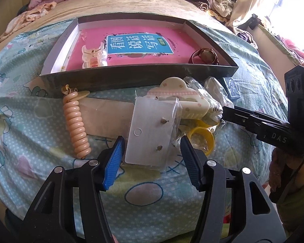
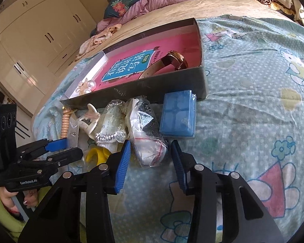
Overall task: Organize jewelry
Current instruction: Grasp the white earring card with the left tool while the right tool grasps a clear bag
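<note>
Both grippers hover with jaws spread wide over a patterned quilt [image 2: 253, 81] — the left gripper [image 1: 152, 154] around a bagged earring card [image 1: 150, 129], the right gripper [image 2: 151, 162] around a crumpled plastic bag [image 2: 148, 139]. A wristwatch [image 1: 205, 55] lies in the shallow box [image 1: 131, 75].

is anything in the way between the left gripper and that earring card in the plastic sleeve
Nothing visible blocks it. The left gripper is open, and the earring card lies directly between its blue fingers on the quilt. The cream hair claw and yellow ring crowd its far and right edges only.
</note>
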`<state>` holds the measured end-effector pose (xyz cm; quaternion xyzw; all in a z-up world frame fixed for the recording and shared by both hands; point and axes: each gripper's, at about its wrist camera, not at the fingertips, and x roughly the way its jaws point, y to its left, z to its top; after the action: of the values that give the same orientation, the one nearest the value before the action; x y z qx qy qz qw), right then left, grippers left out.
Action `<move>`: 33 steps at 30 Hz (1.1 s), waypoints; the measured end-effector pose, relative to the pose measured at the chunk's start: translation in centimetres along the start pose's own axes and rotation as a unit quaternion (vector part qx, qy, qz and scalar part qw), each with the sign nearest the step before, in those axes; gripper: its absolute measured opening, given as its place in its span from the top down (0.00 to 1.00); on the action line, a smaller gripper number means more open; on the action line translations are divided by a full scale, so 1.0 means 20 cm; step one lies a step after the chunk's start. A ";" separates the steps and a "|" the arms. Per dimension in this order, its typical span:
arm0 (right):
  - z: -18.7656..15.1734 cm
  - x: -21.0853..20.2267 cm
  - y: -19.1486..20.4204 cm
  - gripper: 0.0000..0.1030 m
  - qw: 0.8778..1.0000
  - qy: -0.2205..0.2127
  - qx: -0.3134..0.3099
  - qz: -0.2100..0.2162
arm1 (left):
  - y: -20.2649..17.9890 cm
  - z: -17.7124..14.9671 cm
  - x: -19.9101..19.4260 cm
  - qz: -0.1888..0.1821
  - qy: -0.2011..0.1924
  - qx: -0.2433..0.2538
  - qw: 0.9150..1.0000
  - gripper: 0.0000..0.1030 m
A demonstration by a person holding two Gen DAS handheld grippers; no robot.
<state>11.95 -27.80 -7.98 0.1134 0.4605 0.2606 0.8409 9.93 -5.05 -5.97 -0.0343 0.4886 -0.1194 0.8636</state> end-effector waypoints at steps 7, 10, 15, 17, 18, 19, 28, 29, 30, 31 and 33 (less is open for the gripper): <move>-0.01 -0.04 0.01 0.69 1.000 -0.007 -0.007 0.001 | 0.00 0.00 0.01 -0.011 0.001 0.001 1.000 0.67; -0.04 -0.08 0.02 0.69 1.000 -0.009 -0.013 -0.009 | 0.00 -0.01 0.00 -0.015 -0.001 -0.001 1.000 0.67; -0.07 -0.18 0.01 0.70 1.000 -0.013 -0.012 -0.020 | 0.01 -0.02 -0.05 -0.021 -0.011 -0.001 1.000 0.67; -0.08 -0.21 0.02 0.70 0.999 -0.016 -0.016 -0.025 | 0.01 -0.02 -0.07 -0.025 -0.016 -0.003 1.000 0.67; -0.08 -0.22 0.03 0.70 0.999 -0.015 -0.020 -0.028 | 0.01 -0.02 -0.08 -0.027 -0.019 -0.004 0.999 0.67; -0.09 -0.22 0.03 0.70 0.999 -0.012 -0.022 -0.029 | 0.02 -0.02 -0.10 -0.027 -0.022 -0.004 0.999 0.67; -0.10 -0.15 0.05 0.52 0.999 0.009 -0.029 -0.043 | 0.04 -0.02 -0.17 -0.030 -0.038 -0.013 0.999 0.67; -0.10 -0.13 0.05 0.51 0.998 0.010 -0.034 -0.045 | 0.05 -0.03 -0.18 -0.030 -0.039 -0.014 0.999 0.67; -0.09 -0.12 0.05 0.51 0.998 0.009 -0.038 -0.046 | 0.05 -0.03 -0.18 -0.030 -0.041 -0.015 0.999 0.67; -0.08 -0.10 0.05 0.51 0.998 0.011 -0.040 -0.046 | 0.05 -0.02 -0.19 -0.031 -0.041 -0.016 0.999 0.67; -0.07 -0.07 0.04 0.52 0.998 0.011 -0.041 -0.040 | 0.06 -0.02 -0.20 -0.030 -0.044 -0.018 0.998 0.67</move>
<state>9.90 -27.92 -7.36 0.0573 0.4626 0.2463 0.8498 7.80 -2.93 -3.11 -0.0695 0.4510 -0.1354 0.8794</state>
